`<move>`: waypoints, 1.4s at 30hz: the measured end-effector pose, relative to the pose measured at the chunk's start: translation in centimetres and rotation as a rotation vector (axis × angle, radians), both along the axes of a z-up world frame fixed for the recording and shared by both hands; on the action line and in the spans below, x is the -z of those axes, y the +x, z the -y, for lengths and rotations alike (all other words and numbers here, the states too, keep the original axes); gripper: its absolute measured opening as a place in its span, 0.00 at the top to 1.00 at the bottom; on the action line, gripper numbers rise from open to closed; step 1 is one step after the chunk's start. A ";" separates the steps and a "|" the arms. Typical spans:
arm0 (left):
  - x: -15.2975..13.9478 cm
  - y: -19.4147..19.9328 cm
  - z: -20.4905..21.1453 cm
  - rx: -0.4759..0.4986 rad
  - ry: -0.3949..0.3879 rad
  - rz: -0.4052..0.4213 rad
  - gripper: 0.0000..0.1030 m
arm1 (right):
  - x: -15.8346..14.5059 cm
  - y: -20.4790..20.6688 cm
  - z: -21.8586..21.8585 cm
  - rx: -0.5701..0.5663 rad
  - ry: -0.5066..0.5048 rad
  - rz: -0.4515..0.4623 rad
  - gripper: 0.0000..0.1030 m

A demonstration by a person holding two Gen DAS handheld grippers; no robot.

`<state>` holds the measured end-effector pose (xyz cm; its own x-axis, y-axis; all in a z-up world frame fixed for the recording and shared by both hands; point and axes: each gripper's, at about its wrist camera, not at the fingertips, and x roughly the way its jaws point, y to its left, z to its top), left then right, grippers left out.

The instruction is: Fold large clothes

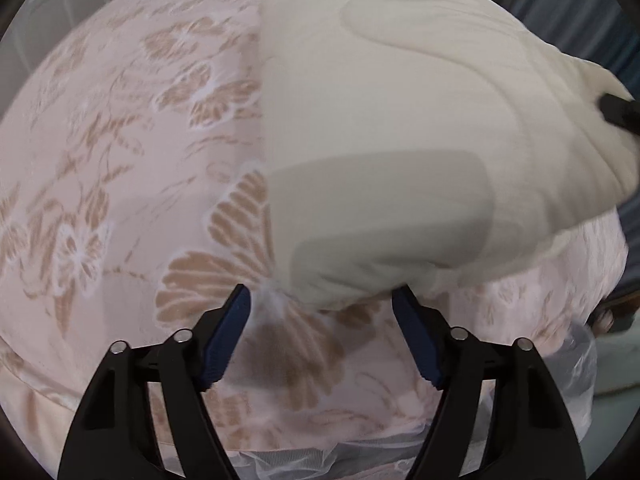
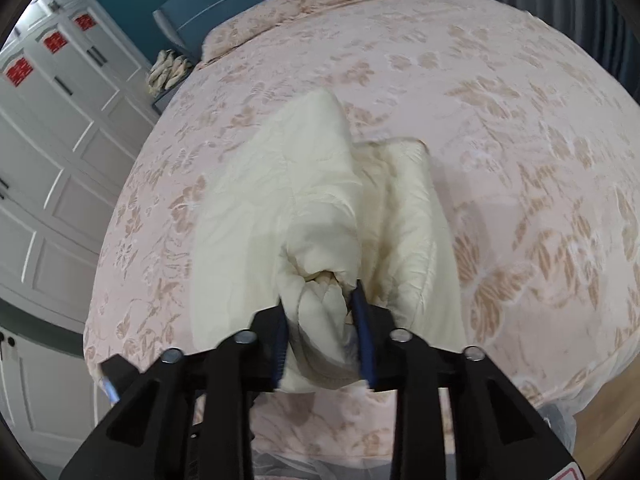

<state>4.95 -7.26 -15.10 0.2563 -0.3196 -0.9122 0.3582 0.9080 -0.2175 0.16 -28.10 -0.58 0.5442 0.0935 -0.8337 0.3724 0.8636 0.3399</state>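
While the cream padded garment (image 2: 312, 208) is lying on the bed (image 2: 500, 128), soft, puffy and probably slippery, the right tool (image 2: 322, 300) is clamping a bunched edge and the left tool (image 1: 322, 300) is hanging apart over the near corner.

Bedspread (image 2: 500, 128) lies open all round the cream garment (image 2: 312, 200); wardrobe (image 2: 60, 140) stands beside.

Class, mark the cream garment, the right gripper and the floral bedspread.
cream garment (image 2: 316, 208), right wrist view, quilted middle.
right gripper (image 2: 320, 304), right wrist view, between its fingertips.
floral bedspread (image 1: 120, 160), left wrist view, bare patterned area.
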 end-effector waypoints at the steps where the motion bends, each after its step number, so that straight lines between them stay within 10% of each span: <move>1: 0.4 0.5 -0.6 -0.022 -0.041 -0.036 0.36 | -1.0 0.7 -0.8 -0.025 -0.006 0.016 0.80; 6: 0.8 1.6 -1.8 -0.072 -0.166 -0.132 0.77 | -8.2 2.9 -7.1 -0.228 -0.059 0.179 0.89; 11: -2.5 1.1 -2.0 -0.058 -0.246 -0.099 0.87 | -12.6 -3.7 -9.0 -0.278 -0.192 0.359 0.90; 21: -0.8 1.7 -2.3 -0.074 -0.213 -0.135 0.89 | 4.7 -8.4 5.2 0.068 0.001 0.027 0.91; 32: -3.8 -0.1 -0.8 0.031 -0.116 -0.027 0.89 | 8.2 -8.6 5.8 0.109 0.061 0.010 0.89; 37: -7.7 -0.8 -2.4 0.036 -0.216 0.023 0.82 | 6.9 -9.2 5.8 0.127 0.089 0.078 0.80; 39: -8.3 0.4 -1.9 0.027 -0.242 0.019 0.45 | 5.7 -10.0 5.8 0.164 0.079 0.109 0.69; 42: -7.6 2.6 -0.7 -0.006 -0.270 -0.013 0.33 | 5.0 -10.9 6.2 0.228 0.047 0.096 0.39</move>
